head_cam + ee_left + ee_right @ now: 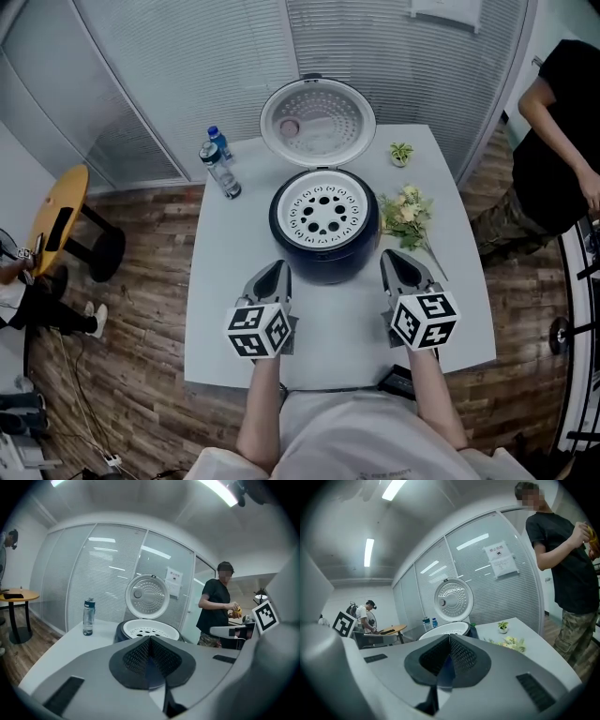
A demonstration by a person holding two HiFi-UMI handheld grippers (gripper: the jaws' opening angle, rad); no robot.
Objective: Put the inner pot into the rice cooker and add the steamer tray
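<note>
Sitting in rice cooker point(323, 264): steamer tray point(307, 199) | left gripper point(275, 269), right gripper point(393, 260) short of it | fingers point(135, 660) together, empty

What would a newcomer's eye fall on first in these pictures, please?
The dark rice cooker stands at the middle of the white table, its lid tipped up and the white perforated steamer tray seated in it. Nearer the person, the left gripper and right gripper point at it, jaws together and empty. A water bottle stands to its left, pale flowers lie to its right.
</note>
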